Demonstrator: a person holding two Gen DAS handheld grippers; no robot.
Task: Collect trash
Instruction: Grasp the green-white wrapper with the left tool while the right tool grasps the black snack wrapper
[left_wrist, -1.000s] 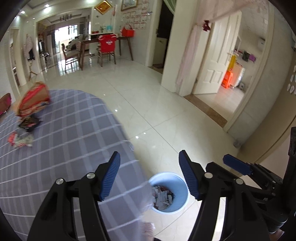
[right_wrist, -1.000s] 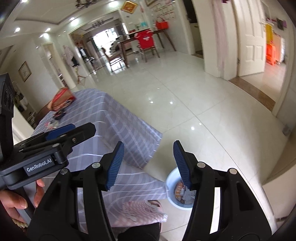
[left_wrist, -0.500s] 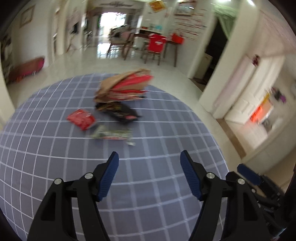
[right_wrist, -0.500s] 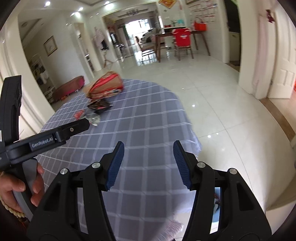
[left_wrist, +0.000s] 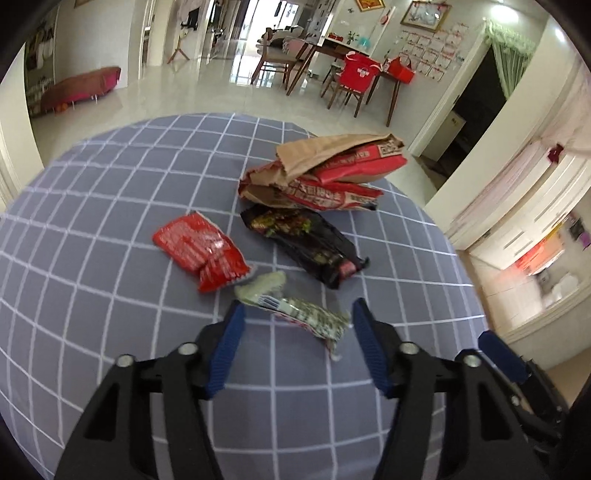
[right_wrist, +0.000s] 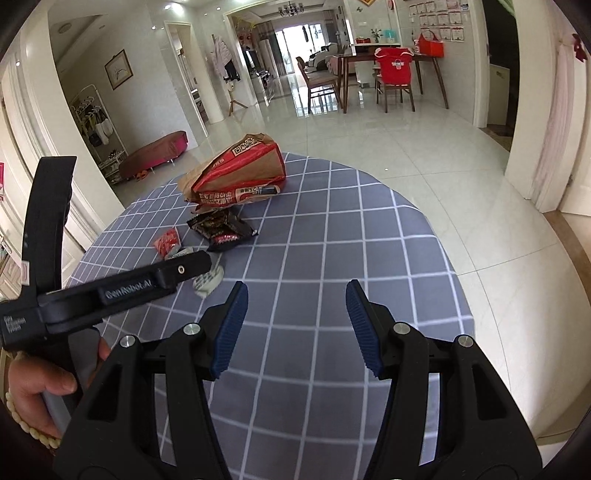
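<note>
Green-white wrapper (left_wrist: 295, 312) lies between the spread fingers of the left tool (left_wrist: 297, 345); lower, centre, then close across its width. Red packet (left_wrist: 201, 253), black packet (left_wrist: 304, 245) and paper bag (left_wrist: 325, 173) wait on the checked worktop (left_wrist: 92, 221).

Right view: right tool (right_wrist: 295, 326) open, empty, above worktop (right_wrist: 332, 229); tiled floor (right_wrist: 424, 155) beyond.

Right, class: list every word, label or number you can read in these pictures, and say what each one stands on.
"GenRobot.AI": on the left gripper, along its arm seen from the right wrist.
Paper bag: red panels with Chinese print and a QR code, too blurred to read.
Red wrapper, black wrapper, green wrapper: print too small to read.
</note>
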